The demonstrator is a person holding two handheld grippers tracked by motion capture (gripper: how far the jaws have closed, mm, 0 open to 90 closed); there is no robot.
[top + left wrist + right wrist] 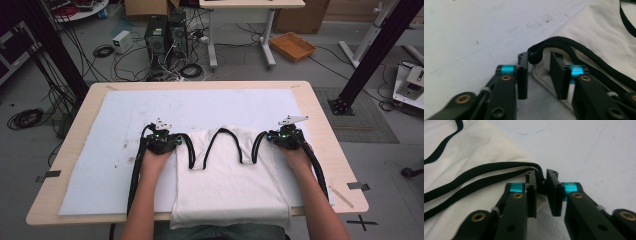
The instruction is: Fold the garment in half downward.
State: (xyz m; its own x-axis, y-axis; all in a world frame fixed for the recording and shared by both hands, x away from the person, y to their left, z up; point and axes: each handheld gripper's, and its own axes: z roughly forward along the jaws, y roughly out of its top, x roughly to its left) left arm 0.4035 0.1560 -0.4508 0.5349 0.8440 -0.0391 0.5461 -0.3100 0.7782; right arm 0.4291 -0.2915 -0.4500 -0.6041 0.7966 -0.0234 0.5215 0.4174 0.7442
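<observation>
white garment [230, 185] lies lengthwise, black-trimmed straps [220, 137] pointing away.

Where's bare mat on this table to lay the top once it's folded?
Free: the white mat beyond the white tank top, and its near-left patch beside the left gripper. Tight: the strip right of the right gripper.

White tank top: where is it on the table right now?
In the high view, the white tank top lies flat on the near middle of the white mat, between both grippers, its hem overhanging the near edge.
</observation>
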